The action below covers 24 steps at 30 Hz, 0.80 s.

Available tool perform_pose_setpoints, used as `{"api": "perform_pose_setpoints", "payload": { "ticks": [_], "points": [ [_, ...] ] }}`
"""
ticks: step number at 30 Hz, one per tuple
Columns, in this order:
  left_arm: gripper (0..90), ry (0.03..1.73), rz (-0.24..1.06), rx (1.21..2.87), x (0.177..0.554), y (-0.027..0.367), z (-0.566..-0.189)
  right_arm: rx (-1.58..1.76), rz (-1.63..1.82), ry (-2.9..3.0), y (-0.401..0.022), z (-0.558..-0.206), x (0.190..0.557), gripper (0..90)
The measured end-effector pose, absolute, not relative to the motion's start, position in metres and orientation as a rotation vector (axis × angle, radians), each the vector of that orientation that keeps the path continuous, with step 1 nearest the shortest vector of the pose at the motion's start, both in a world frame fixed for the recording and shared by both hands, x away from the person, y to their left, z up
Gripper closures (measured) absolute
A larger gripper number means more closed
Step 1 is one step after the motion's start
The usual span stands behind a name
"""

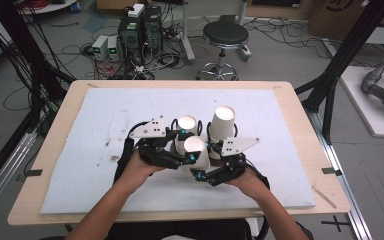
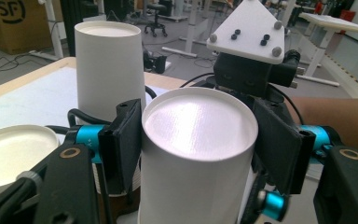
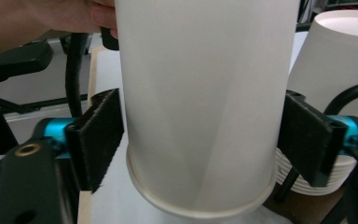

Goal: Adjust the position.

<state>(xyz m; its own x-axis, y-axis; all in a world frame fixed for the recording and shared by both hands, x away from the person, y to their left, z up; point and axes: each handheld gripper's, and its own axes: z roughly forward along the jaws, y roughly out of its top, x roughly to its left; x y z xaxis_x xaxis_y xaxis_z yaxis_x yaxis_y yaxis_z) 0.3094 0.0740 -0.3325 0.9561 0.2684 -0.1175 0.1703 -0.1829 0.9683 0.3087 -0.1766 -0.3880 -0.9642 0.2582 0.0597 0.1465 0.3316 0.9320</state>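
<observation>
Clearly both tools meet on one upside-down white paper cup (image 1: pixel 196 152) near the middle of the white foam mat (image 1: pixel 80 165). The left gripper (image 2: pixel 196 144) has its jaws pressed on the cup's sides near the closed base; the right gripper (image 3: pixel 200 140) brackets the lower wall near the rolled rim, its jaws close against the paper, though firm contact is hard to confirm. To separate it cleanly, I judge one tool should hold steady while the other pulls straight along the cup's axis, squeezing lightly so the paper does not buckle. Another inverted cup (image 1: pixel 223 125) stands just behind on a stack of nested rims (image 3: pixel 314 179). Whatever the held cup rests on is hidden.
</observation>
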Motion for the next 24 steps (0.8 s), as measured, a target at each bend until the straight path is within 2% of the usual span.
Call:
{"api": "perform_pose_setpoints", "payload": {
  "ticks": [9, 23, 24],
  "points": [
    [35.8, 0.341, 0.079, 1.769, 0.311, 0.076, -0.335, 0.332, 1.678, 2.514, -0.183, -0.386, 0.314, 34.0],
    [35.1, 0.345, 0.032, 1.813, 0.316, 0.086, -0.338, 0.226, 1.517, 2.66, -0.185, -0.369, 0.324, 35.5],
    [30.3, 0.337, 0.034, 1.819, 0.316, 0.085, -0.339, 0.213, 1.537, 2.688, -0.187, -0.369, 0.325, 35.5]
  ]
}}
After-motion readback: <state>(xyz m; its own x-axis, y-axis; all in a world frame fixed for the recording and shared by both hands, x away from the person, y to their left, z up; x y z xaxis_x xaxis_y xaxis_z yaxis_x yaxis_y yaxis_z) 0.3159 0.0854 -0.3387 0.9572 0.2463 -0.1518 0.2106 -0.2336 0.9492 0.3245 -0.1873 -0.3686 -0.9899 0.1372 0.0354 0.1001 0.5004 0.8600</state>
